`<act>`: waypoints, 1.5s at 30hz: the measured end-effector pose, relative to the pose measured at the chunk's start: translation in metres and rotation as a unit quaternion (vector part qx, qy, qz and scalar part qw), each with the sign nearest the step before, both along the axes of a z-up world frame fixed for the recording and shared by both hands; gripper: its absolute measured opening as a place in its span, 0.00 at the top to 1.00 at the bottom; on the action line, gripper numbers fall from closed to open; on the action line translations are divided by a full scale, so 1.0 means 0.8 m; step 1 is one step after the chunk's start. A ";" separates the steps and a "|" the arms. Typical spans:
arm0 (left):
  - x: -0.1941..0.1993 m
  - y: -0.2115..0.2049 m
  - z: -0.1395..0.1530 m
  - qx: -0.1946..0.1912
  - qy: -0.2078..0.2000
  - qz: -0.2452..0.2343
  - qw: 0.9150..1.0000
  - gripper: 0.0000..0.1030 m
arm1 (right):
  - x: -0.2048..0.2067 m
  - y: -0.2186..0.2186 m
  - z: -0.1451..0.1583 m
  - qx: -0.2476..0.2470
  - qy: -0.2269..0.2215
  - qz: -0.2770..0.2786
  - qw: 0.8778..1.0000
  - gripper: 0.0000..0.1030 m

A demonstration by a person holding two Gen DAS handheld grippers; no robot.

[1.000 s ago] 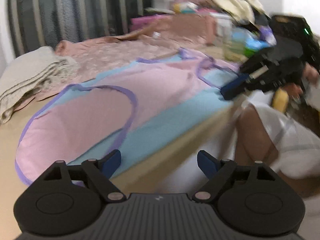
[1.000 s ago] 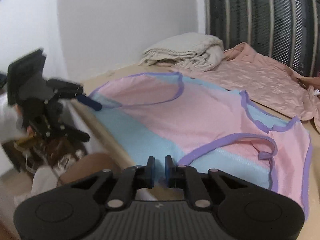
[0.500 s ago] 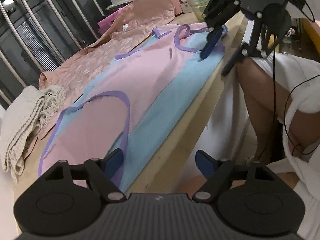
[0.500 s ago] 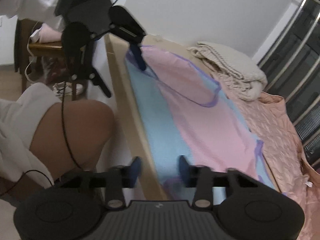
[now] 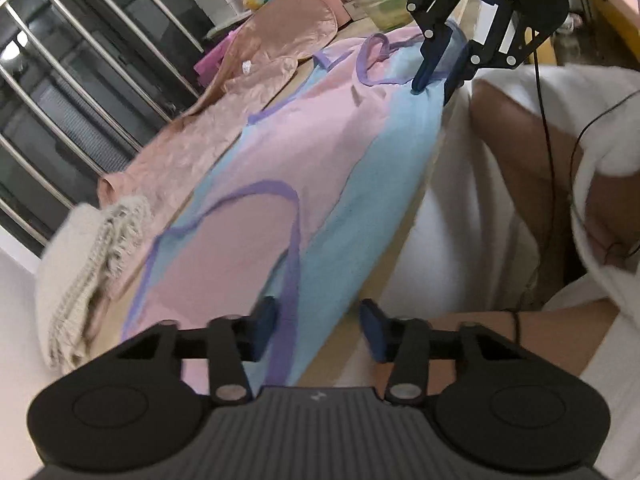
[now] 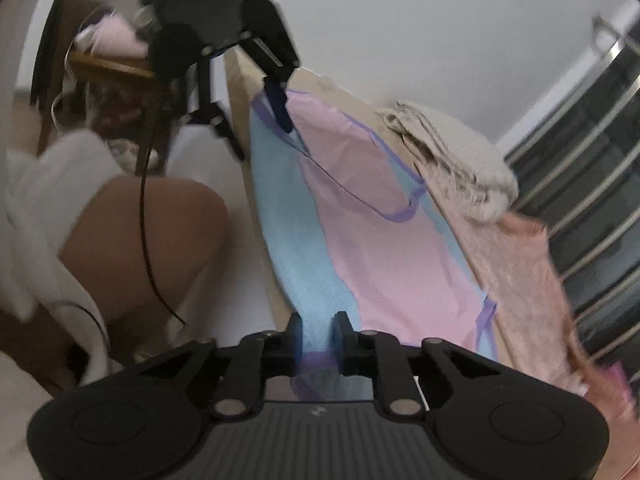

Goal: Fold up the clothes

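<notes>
My left gripper (image 5: pixel 318 322) jaws gape over the garment (image 5: pixel 320 168) at the desk's (image 5: pixel 394 240) front edge; right gripper (image 6: pixel 316 334) jaws stand narrowly apart around the hem, contact blurred, grip unclear

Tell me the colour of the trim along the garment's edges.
Purple trim on the pink-and-blue garment; clearest in the left wrist view.

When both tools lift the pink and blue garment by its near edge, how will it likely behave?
Probably floppy: the pink and blue garment lies thin and flat, draping over the table edge. It looks light, so the unheld middle would likely sag between the left tool and right tool. The loose purple strap may dangle.
</notes>
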State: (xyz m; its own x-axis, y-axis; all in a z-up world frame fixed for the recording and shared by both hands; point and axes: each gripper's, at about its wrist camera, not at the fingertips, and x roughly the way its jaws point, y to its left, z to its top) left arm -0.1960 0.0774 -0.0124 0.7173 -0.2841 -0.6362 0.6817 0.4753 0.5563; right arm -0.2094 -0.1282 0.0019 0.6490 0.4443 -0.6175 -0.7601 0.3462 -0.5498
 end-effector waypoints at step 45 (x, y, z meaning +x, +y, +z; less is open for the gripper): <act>0.137 0.174 0.044 -0.244 0.149 0.215 0.934 0.34 | 0.099 -0.176 0.105 0.162 0.181 -0.203 0.949 0.98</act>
